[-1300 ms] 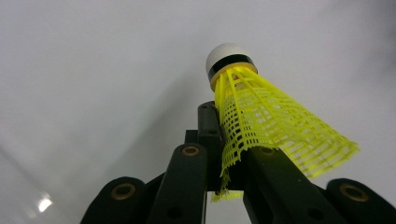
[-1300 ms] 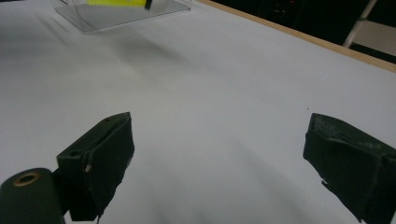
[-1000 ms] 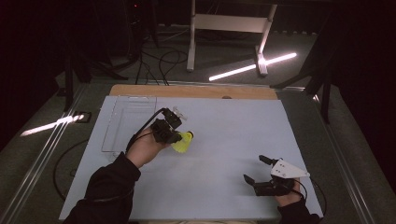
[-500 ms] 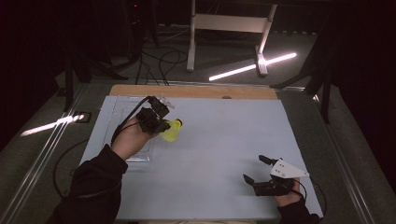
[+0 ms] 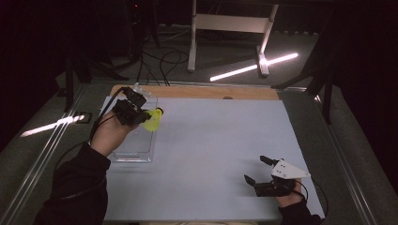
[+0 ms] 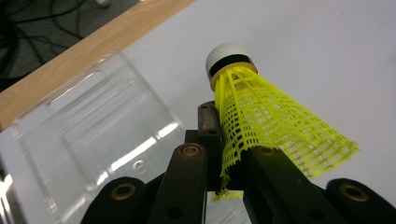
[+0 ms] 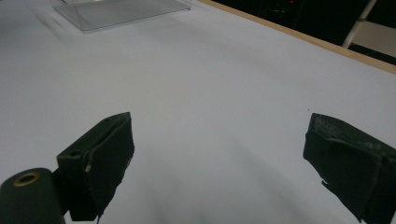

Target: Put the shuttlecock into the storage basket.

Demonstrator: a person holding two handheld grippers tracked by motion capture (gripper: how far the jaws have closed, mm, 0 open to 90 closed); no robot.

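The left gripper [image 5: 141, 115] has carried the yellow shuttlecock [image 5: 152, 121], pinched tight, over the clear box [image 5: 133, 152]. Next: let go inside. The right gripper [image 5: 259, 169] waits open.

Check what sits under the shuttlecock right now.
The shuttlecock, pinched by the left gripper, hangs over the clear tray's edge and the white table. The jaws hide its skirt's lower rim.

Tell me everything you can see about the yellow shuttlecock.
The shuttlecock has a bright yellow plastic mesh skirt, a black band and a rounded white tip that looks like foam. The left gripper is shut on the skirt's edge, pinching the mesh flat there. It is held off the table, tip pointing away from the gripper, above the far right corner of a clear plastic tray. Nothing else touches it.
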